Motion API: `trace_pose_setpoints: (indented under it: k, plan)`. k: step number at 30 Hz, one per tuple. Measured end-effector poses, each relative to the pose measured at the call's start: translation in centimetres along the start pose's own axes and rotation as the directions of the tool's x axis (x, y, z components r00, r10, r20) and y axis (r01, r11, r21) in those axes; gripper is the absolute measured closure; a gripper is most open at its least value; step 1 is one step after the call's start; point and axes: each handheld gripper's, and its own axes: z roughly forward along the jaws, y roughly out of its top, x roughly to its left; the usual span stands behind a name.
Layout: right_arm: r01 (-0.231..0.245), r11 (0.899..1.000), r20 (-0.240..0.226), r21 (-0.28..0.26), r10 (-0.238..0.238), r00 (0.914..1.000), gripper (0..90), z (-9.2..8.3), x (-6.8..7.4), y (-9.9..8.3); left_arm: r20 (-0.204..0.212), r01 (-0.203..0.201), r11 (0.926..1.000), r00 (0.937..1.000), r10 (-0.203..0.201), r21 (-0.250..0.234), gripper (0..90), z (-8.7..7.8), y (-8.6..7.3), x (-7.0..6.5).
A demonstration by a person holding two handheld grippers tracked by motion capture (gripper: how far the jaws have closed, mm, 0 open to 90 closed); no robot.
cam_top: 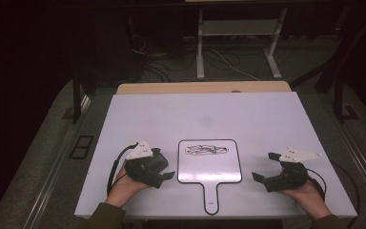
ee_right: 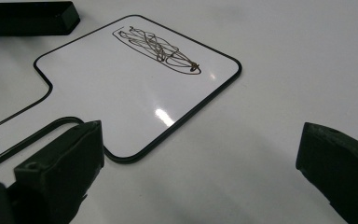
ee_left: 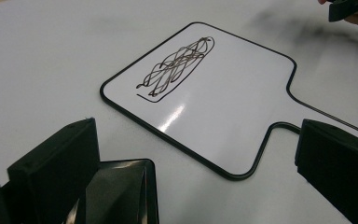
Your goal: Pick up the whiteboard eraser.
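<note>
Paddle-shaped glossy whiteboard (cam_top: pixel 209 164) w/ black rim, dark scribble (cam_top: pixel 207 150), matte table (cam_top: pixel 162 114), both tools (cam_top: pixel 167 175) (cam_top: pixel 263 167) wide open, empty.

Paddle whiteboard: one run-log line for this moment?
paddle whiteboard: flat on table, scribble on it | left gripper: open, beside board, empty | right gripper: open, beside board, empty

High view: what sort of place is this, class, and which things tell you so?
Probably a lab or recording workspace, not a home: a white table holds one paddle-shaped whiteboard with a scribble, loose cables lie on the floor behind, and a metal stand stands in the dark.
</note>
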Motion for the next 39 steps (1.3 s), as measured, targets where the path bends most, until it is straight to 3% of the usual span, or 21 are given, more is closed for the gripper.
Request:
trace_pose_setpoints:
  k: [12,21,31,39]
  plan:
    - [0.012,1.000,-0.013,-0.008,-0.012,0.9998,0.0,-0.4,0.1,-0.1,0.008,0.022,0.9997,0.9997,-0.022,0.014,0.0,0.0,0.1,0.1]
    - [0.014,1.000,-0.017,0.005,-0.014,0.9998,0.0,-0.2,0.2,-0.2,0.005,0.010,0.9998,0.9999,-0.010,0.018,0.0,-0.4,0.6,0.9]
    - [0.020,1.000,-0.021,0.010,-0.020,0.9996,0.0,-0.1,0.3,-0.3,-0.025,0.011,0.9995,0.9996,-0.011,0.029,0.0,-1.0,0.4,1.7]
    - [0.020,1.000,-0.024,0.014,-0.019,0.9995,0.0,0.0,0.3,-0.4,-0.057,0.018,0.9970,0.9983,-0.014,0.076,2.3,-1.1,-0.2,2.4]
